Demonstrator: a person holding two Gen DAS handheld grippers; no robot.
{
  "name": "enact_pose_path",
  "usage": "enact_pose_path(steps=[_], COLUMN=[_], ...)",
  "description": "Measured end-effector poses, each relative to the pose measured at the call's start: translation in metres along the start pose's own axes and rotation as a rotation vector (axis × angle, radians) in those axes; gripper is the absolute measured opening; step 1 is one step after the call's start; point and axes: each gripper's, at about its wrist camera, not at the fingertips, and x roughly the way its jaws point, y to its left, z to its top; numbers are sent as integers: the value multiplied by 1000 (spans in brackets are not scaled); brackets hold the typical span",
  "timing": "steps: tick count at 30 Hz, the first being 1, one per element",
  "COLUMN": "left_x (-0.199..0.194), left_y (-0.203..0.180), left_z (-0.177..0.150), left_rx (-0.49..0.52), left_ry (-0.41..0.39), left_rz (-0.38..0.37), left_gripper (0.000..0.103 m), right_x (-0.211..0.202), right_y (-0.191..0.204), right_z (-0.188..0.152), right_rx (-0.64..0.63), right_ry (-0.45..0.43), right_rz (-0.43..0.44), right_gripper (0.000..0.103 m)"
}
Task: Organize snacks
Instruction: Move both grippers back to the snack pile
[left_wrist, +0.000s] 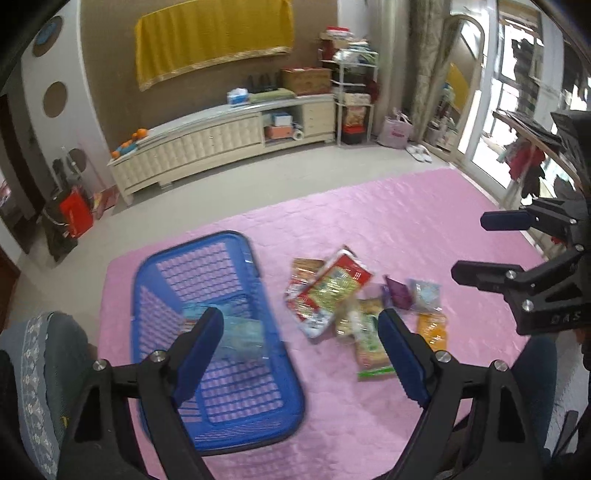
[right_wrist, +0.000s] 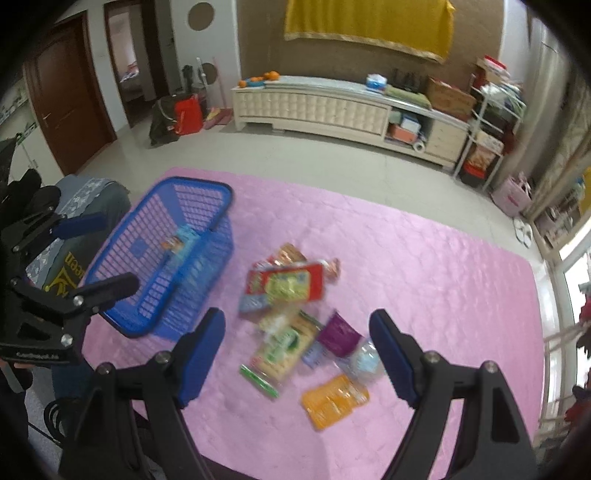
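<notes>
A blue plastic basket (left_wrist: 147, 266) (right_wrist: 192, 182) stands on the pink mat (left_wrist: 369, 221) (right_wrist: 406, 258) with a pale blue packet (left_wrist: 240, 336) (right_wrist: 181, 240) inside. Right of it lies a loose pile of snacks: a big red and green bag (left_wrist: 332, 284) (right_wrist: 288, 284), a green biscuit pack (left_wrist: 369, 347) (right_wrist: 280, 350), a purple packet (left_wrist: 397, 293) (right_wrist: 338, 338) and an orange packet (left_wrist: 430, 330) (right_wrist: 332, 400). My left gripper (left_wrist: 297, 325) (right_wrist: 120, 251) hangs open and holds nothing, above the basket's right side. My right gripper (right_wrist: 297, 321) (left_wrist: 470, 246) is open and holds nothing, above the pile.
A cream TV cabinet (left_wrist: 221, 136) (right_wrist: 314, 103) runs along the far wall, with a cluttered shelf rack (left_wrist: 354, 96) (right_wrist: 487, 125) beside it. A person's patterned clothing (left_wrist: 37, 350) (right_wrist: 85, 206) sits left of the basket. Glass doors (left_wrist: 517, 110) line the right side.
</notes>
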Motion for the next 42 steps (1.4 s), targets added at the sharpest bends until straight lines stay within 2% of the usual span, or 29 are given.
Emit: enact_pose_path(steps=[10,18,25,34,38,42], left_x=[54,115,157,209,224,236], left_y=[-62,-93,-97,-97,-90,-86], left_z=[-17,-43,-54,-55,-54,-56], left_rx=[63,66,36,30,-11,-39], left_ry=[114,269,346,427,441,456], left_rz=[-71,-103,-119,-105,-129,-138], left_gripper=[84,84,84,84,84,78], right_x=[22,58,97,128,138,141], right_y=[-58,-81,-91,-101,-106,-109], right_z=[-52,-97,-125,-132,-132,-132], right_rx=[105,176,215,241,252,258], right_ry=[75,157,232,263,277,280], right_rz=[-3,28,51,81,92,96], right_gripper=[84,84,84,84,84,84])
